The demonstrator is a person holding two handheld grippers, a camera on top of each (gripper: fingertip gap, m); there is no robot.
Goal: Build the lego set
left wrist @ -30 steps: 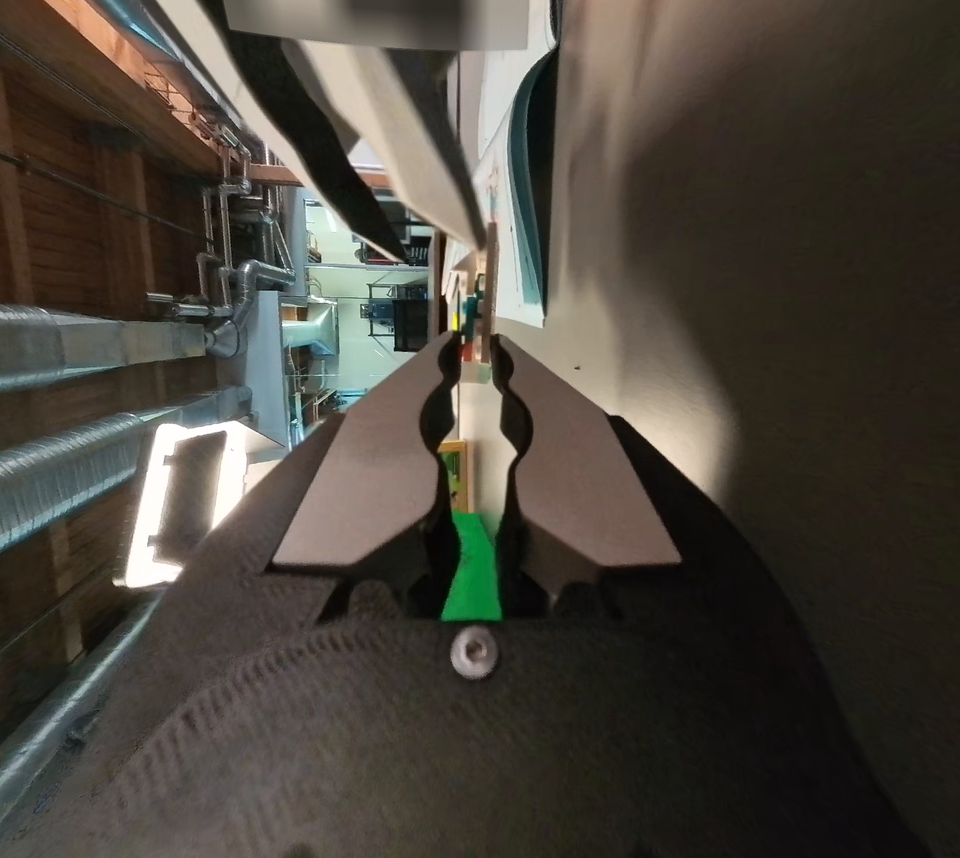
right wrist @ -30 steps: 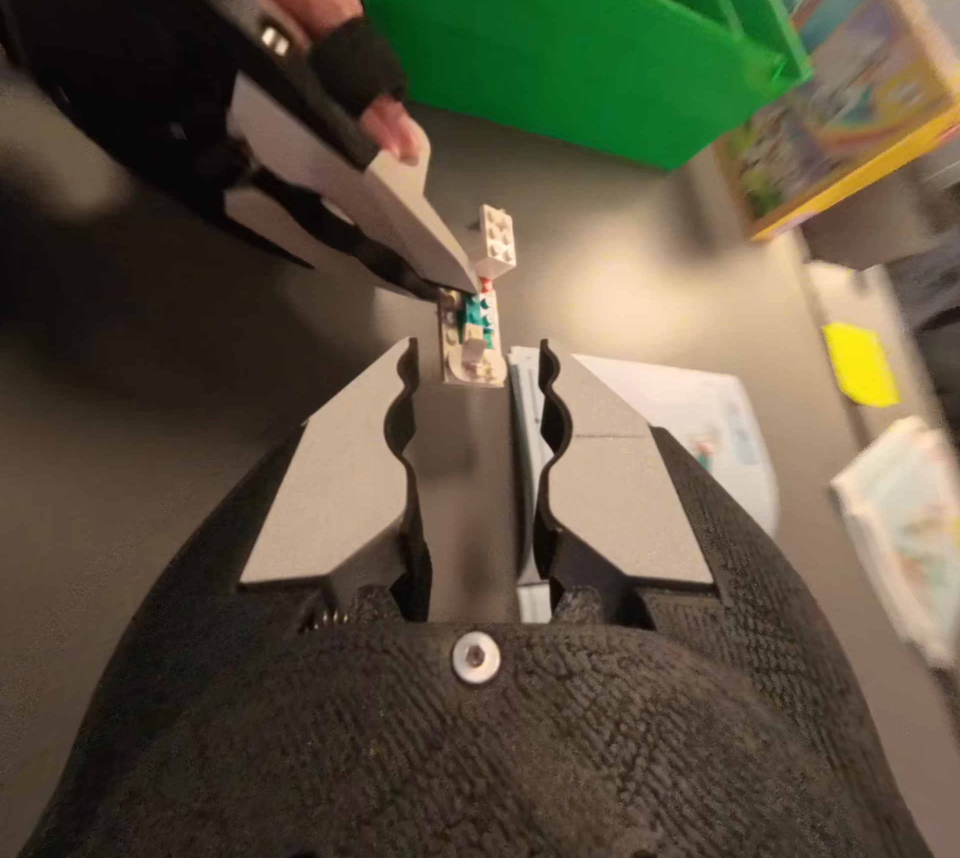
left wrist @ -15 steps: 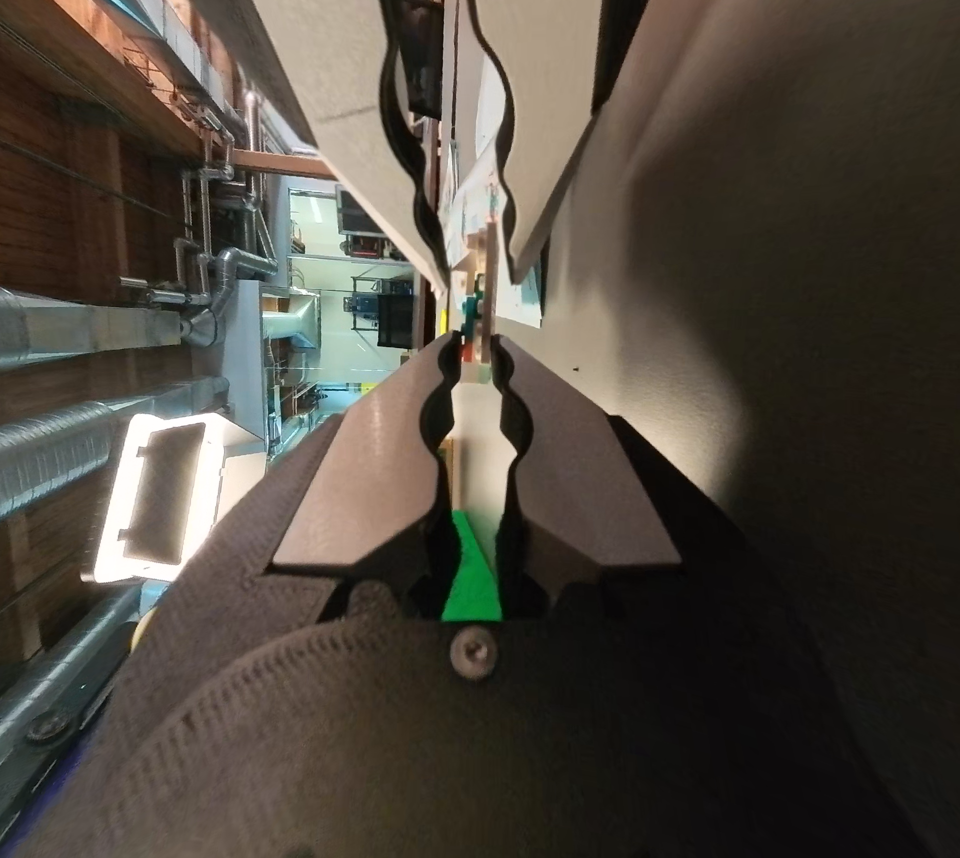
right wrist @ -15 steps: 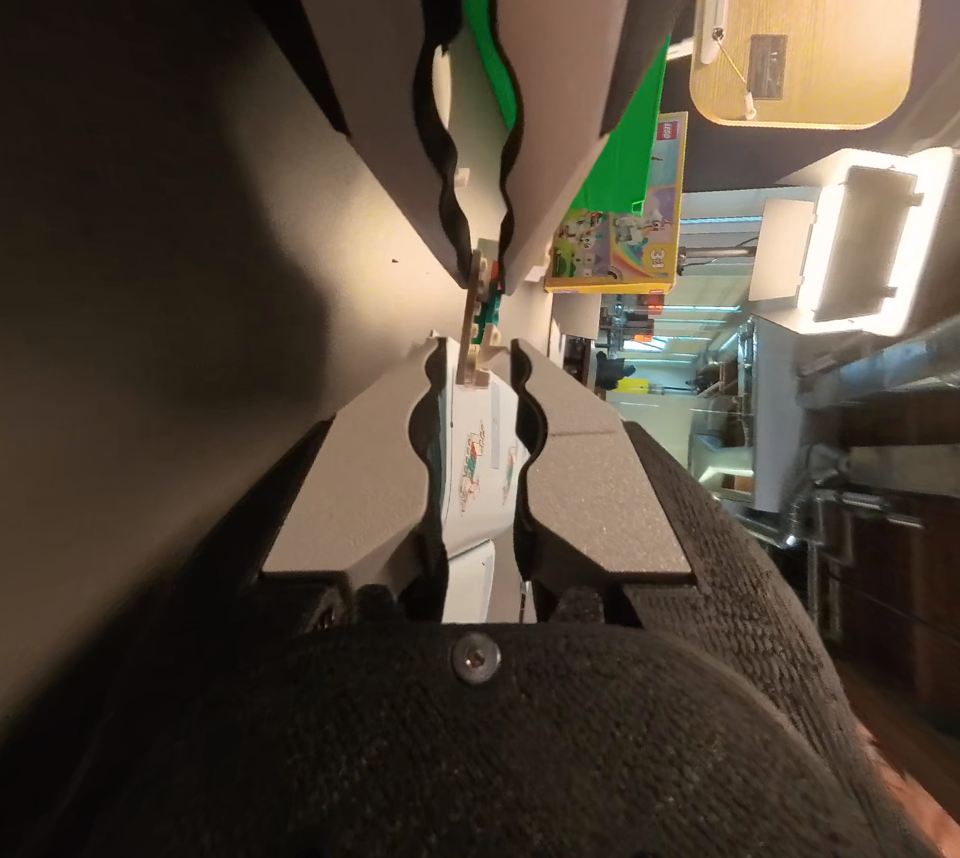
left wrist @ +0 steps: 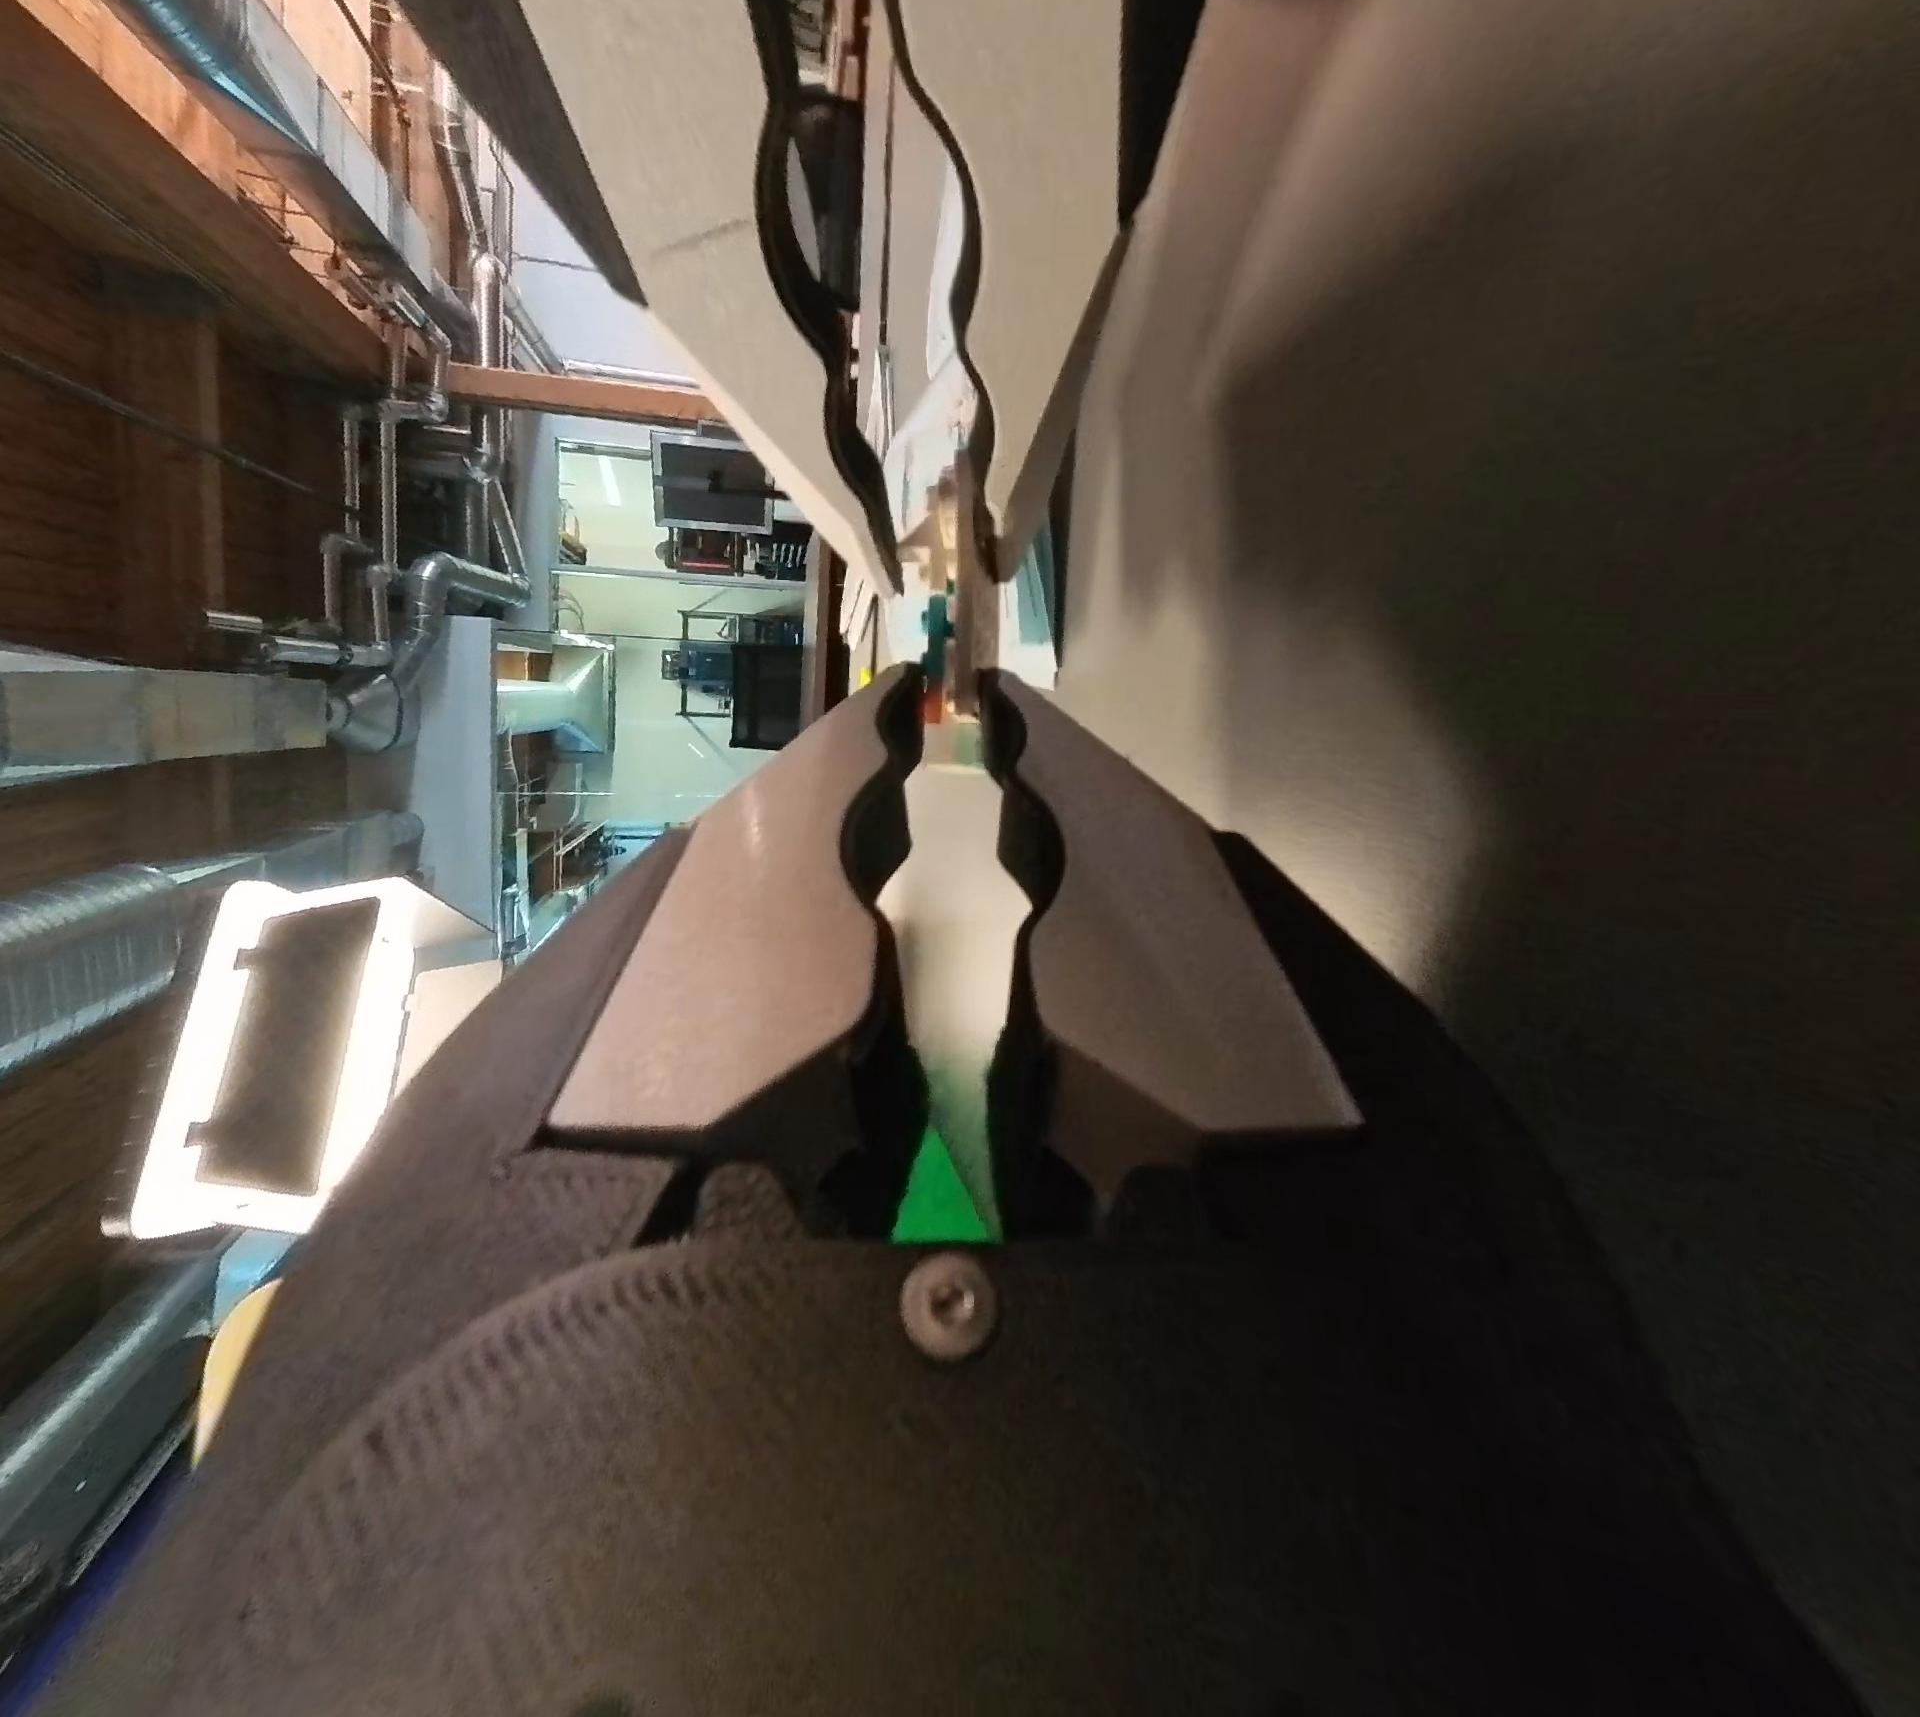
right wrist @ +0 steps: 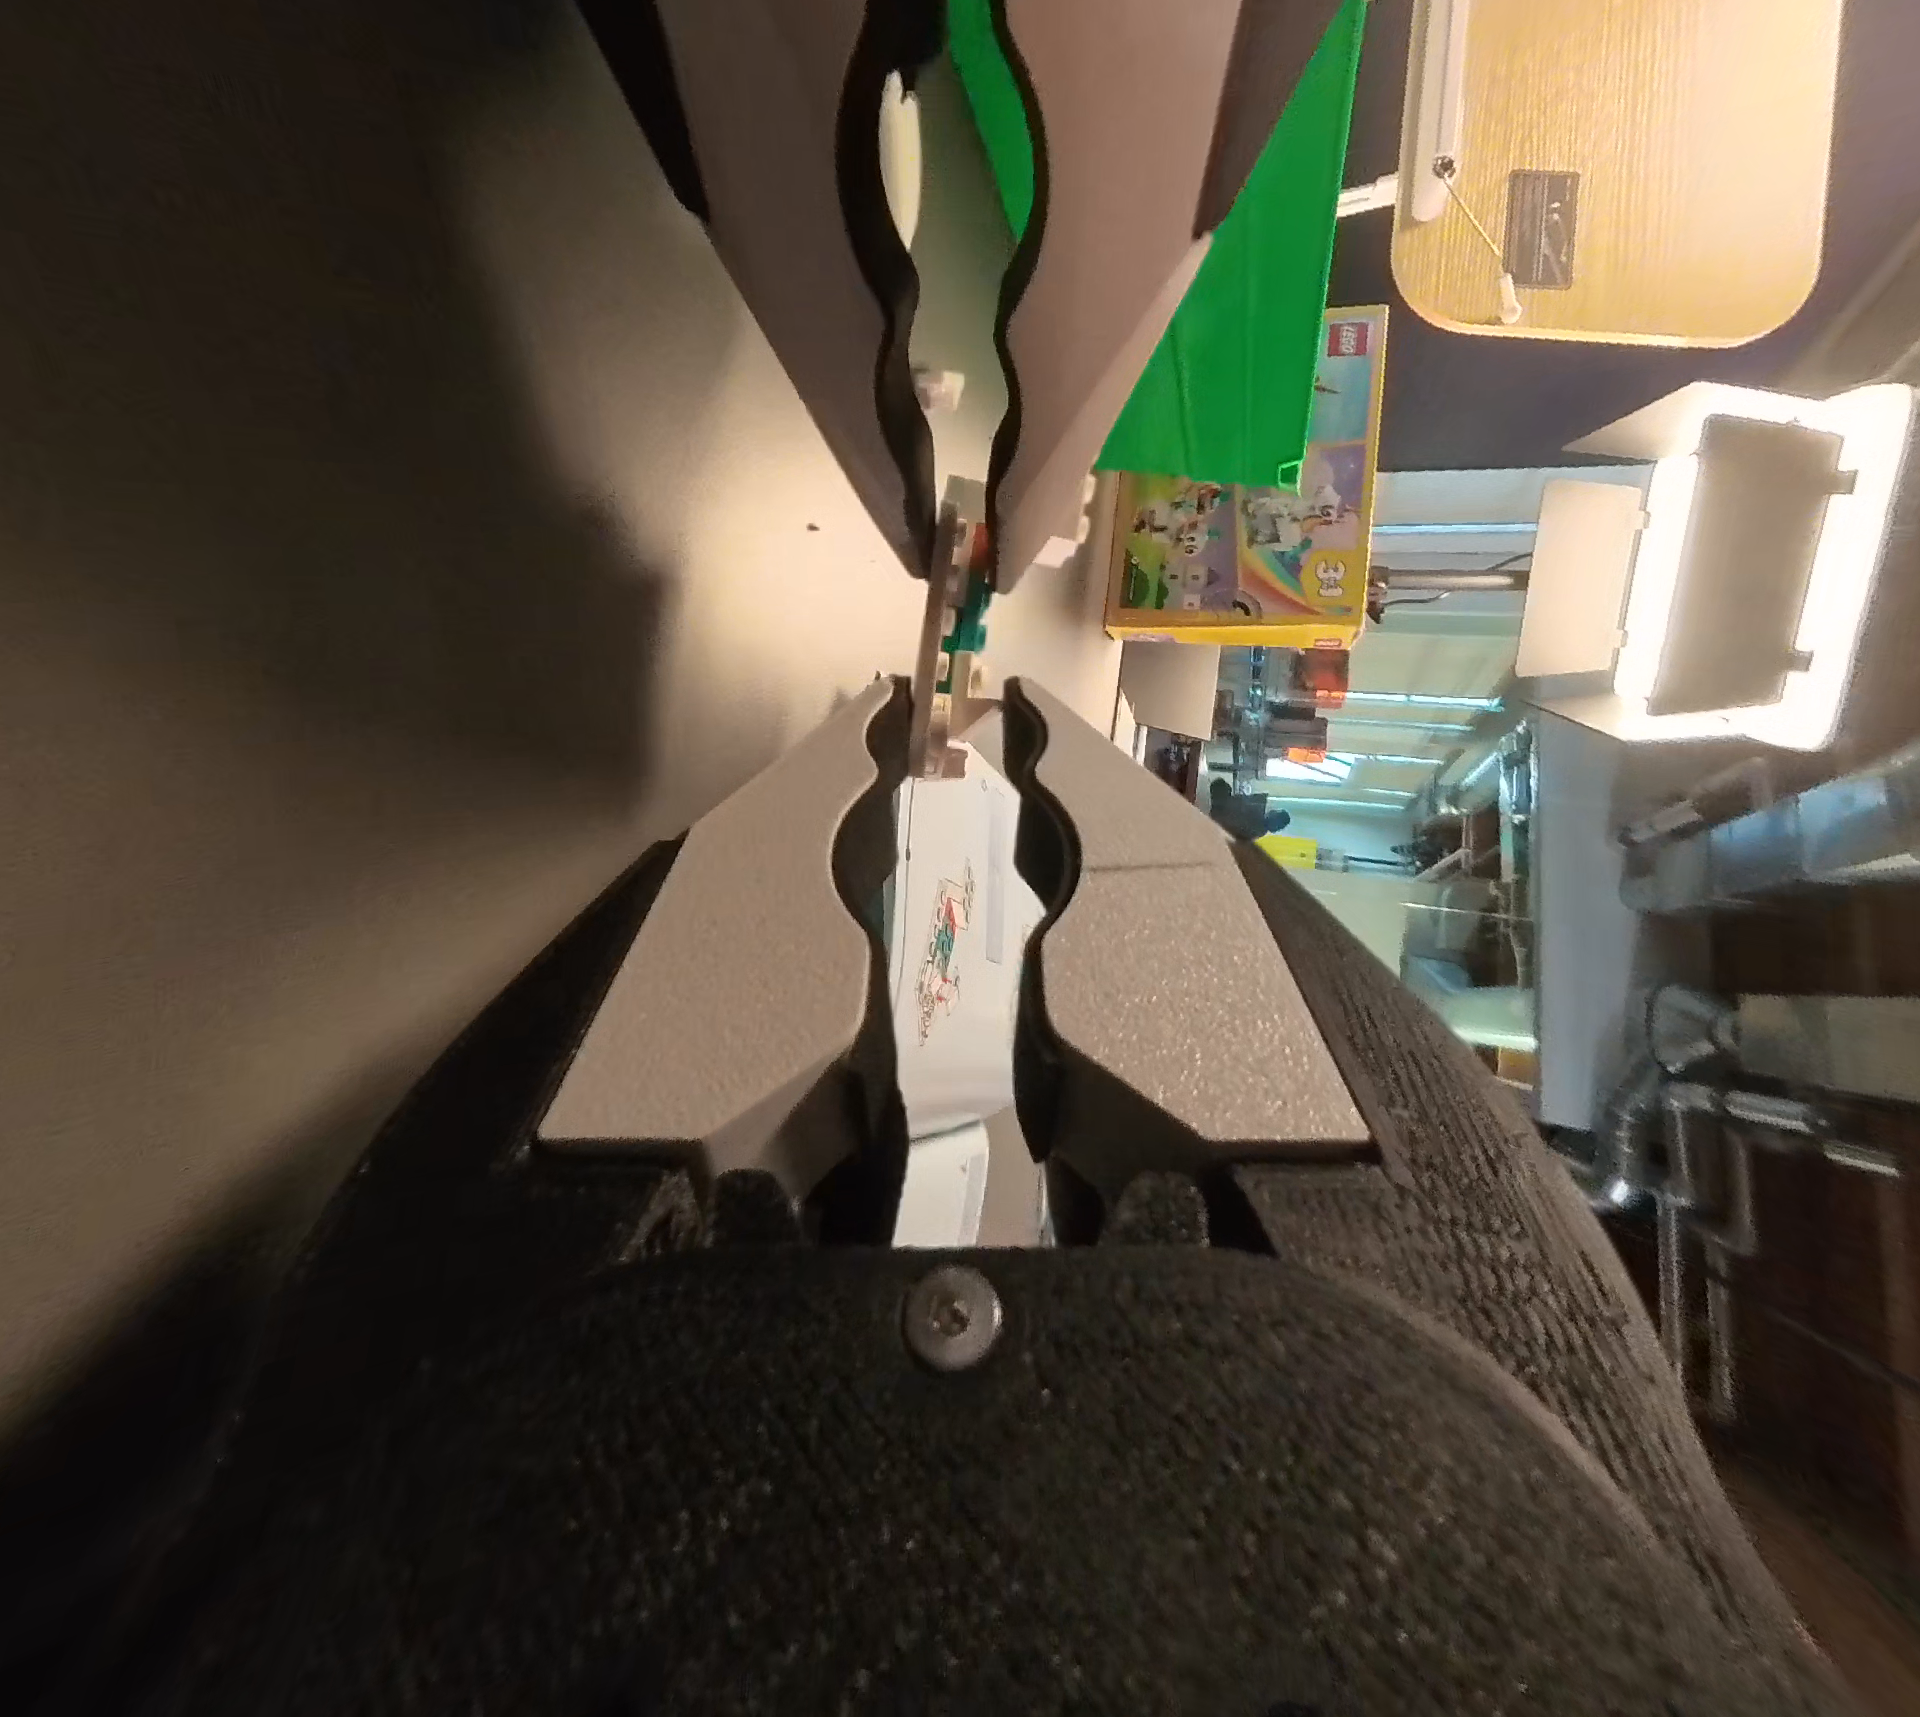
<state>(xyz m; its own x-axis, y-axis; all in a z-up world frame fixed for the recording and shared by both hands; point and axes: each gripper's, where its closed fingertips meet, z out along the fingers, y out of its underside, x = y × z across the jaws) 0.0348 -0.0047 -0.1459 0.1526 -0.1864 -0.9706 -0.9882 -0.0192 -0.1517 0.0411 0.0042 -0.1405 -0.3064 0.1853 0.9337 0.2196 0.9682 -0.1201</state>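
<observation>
Dark table (right wrist: 364,420), both grippers tipped sideways, tip-to-tip, lego assembly (right wrist: 951,628) between.

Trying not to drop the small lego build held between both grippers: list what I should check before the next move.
1. Left gripper shut on one end of the lego assembly: ok.
2. Right gripper clamped on the other end: cannot tell; its jaws stand around it.
3. Assembly lifted clear of the table: cannot tell.
4. Instruction booklet in sight: ok.
5. Green bin apart from both grippers: ok.
</observation>
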